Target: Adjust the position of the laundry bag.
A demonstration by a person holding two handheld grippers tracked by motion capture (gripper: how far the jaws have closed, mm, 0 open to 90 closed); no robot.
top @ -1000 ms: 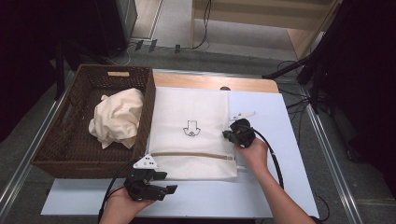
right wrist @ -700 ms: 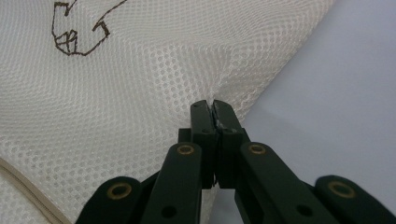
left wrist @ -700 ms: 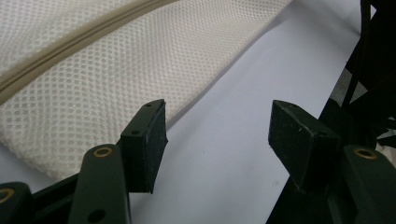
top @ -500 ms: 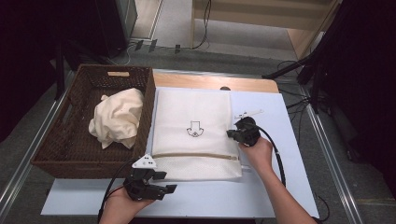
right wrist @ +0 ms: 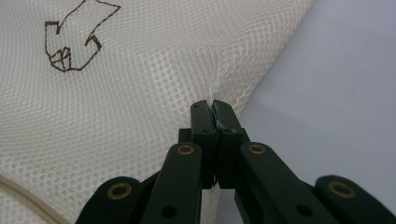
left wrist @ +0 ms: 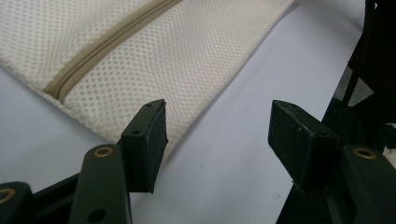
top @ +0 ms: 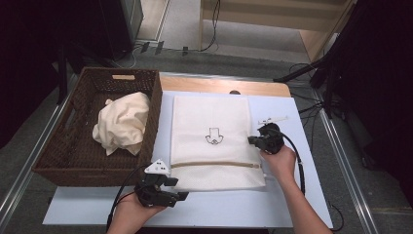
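High view: white table, wicker basket, grey floor.

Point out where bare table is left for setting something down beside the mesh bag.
Bare board runs right of the mesh laundry bag and along the near edge between the hands. The left side is crowded: the wicker basket with its cream cloth nearly meets the bag.

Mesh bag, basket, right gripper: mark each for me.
Mesh bag (top: 209, 117), high view, on the upper panel above the arrow print.
Basket (top: 157, 100), high view, on the right wall's rim.
Right gripper (right wrist: 214, 109), right gripper view, at the shut jaw tips pinching the bag's edge.
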